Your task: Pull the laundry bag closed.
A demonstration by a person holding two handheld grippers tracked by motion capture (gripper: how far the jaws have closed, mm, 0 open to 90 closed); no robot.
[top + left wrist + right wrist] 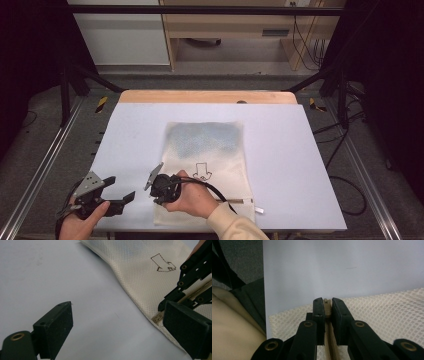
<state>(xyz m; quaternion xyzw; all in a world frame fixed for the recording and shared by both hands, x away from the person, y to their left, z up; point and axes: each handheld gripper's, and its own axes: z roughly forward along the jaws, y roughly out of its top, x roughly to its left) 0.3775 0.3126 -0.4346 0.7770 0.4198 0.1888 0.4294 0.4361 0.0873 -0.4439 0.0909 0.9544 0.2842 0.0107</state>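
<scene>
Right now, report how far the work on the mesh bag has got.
Done: the mesh bag lies flat on the table. In hand: the right tongs are shut on the bag's zipper near its end by the bag's corner. The left tongs stand open over bare table beside the bag, touching nothing. Left: bracing the bag and running the zipper along; how much is zipped I cannot tell.

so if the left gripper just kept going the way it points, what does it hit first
Probably the near left edge of the mesh bag, where the right gripper sits; its open jaws hover over bare table, and depth is hard to judge.
</scene>
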